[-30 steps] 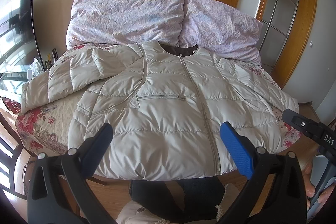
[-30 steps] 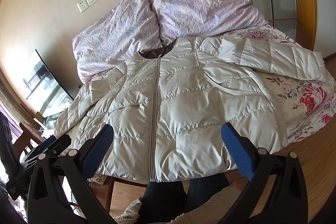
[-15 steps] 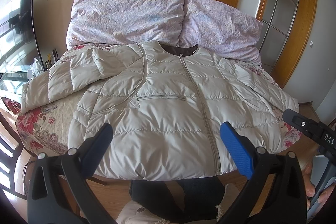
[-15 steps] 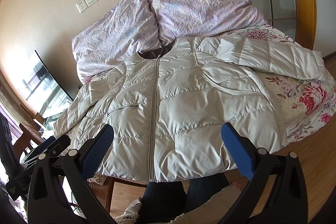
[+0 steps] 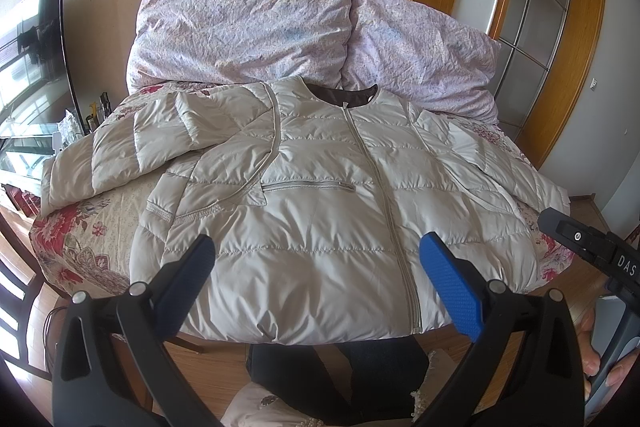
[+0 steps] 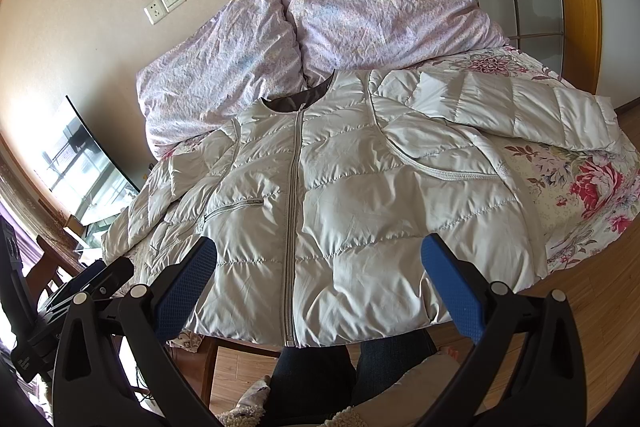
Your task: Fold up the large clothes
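A: Where's the jacket [image 5: 320,211]?
B: Flat on the bed [image 5: 80,239], zipped. Left gripper [image 5: 316,267] and right gripper [image 6: 318,267] gape wide, empty.
A: First move?
B: Probably pinch a sleeve [image 6: 512,107] cuff; fold inward.

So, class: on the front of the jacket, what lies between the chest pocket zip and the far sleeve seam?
The main front zipper runs between them down the jacket, closed, shown in the left wrist view.
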